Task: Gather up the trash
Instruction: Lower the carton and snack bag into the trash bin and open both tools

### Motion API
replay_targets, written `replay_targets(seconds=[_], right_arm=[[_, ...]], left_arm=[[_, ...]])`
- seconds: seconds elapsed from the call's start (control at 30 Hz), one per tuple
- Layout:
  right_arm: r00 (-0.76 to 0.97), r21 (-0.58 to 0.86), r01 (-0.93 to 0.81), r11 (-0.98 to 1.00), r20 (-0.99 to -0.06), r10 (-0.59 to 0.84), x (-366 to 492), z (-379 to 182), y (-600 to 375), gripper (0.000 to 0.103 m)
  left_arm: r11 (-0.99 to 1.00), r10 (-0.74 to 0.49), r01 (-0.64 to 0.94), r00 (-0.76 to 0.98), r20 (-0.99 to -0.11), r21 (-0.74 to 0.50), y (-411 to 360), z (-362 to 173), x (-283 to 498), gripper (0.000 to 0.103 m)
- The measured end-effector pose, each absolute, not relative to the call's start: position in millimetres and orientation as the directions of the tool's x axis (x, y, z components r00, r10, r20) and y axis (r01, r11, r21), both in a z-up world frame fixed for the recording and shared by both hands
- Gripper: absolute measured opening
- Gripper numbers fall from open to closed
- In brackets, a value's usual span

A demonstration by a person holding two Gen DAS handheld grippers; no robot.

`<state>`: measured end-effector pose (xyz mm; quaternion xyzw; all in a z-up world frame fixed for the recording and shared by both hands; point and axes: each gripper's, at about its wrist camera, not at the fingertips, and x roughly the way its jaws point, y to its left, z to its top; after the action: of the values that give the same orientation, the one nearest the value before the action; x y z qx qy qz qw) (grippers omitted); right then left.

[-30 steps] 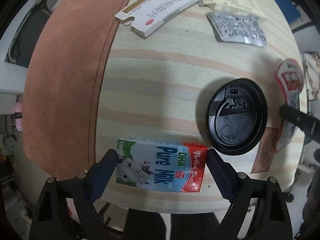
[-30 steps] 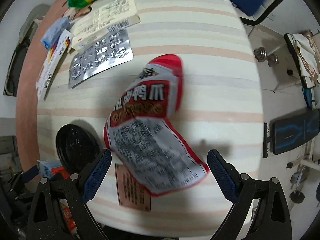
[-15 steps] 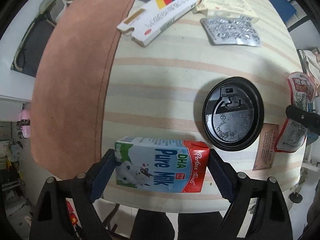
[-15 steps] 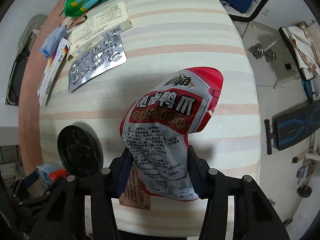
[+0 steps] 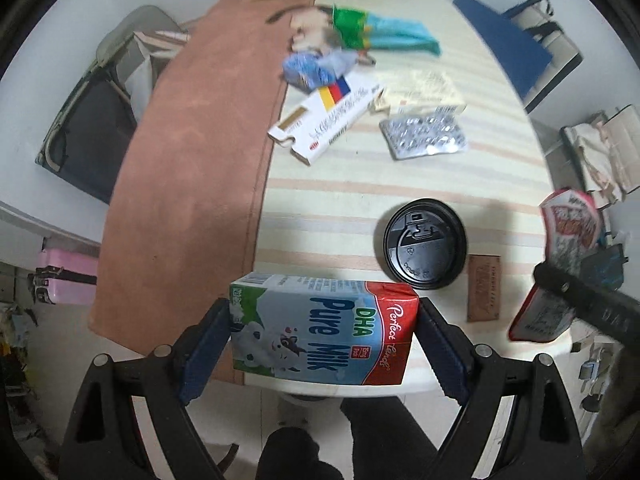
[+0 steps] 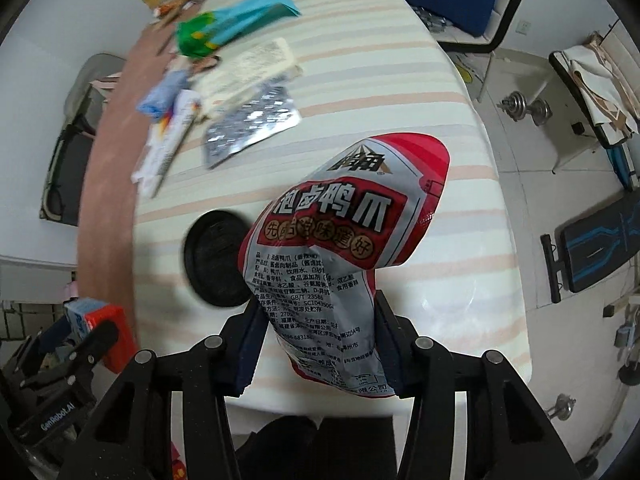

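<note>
While clamped, carton point(image 5: 320, 332) overhanging table edge point(image 5: 360, 386)

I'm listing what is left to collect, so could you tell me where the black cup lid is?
The black cup lid lies on the striped tablecloth, just beyond the milk carton, beside a small brown card.

Both wrist cameras look steeply down from close above the near edge of the striped table point(image 5: 400, 184). The left view sits over the near left corner, beside the brown runner point(image 5: 192, 168). The right view sits toward the near right corner, taking in floor beyond. Both share the black lid point(image 5: 425, 245) point(image 6: 212, 258) and the far-edge litter.
</note>
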<state>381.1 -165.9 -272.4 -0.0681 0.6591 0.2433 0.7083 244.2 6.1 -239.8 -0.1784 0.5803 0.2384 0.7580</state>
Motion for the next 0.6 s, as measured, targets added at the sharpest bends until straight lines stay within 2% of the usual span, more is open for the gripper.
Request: replay_targets(seconds=[0.17,0.33,0.5,0.6], right_arm=[[0.050,0.245,-0.442,0.863,-0.954,0.297,325.4,-245.9,-164.5,0.052],[0.065,0.253,-0.393,0.884,-0.951,0.301,255.5,-242.3,-172.9,0.052],[0.043,0.259,-0.326,0.909,-0.957,0.288,183.3,-263.4,-187.6,0.052],[0.005,0.260,-0.291,0.921,-0.962,0.273,148.3,-291.7,-193.3,0.052]], left_arm=[[0.845,0.124,-0.532,0.278,-0.952,-0.045,8.1,-216.8,202.8,0.090],[0.873,0.072,-0.479,0.308,-0.949,-0.089,5.3,-217.6,150.7,0.090],[0.890,0.016,-0.441,0.286,-0.958,-0.117,1.5,-239.5,107.7,0.090],[0.890,-0.041,-0.434,0.229,-0.973,-0.139,0.4,-272.7,88.4,0.090]])
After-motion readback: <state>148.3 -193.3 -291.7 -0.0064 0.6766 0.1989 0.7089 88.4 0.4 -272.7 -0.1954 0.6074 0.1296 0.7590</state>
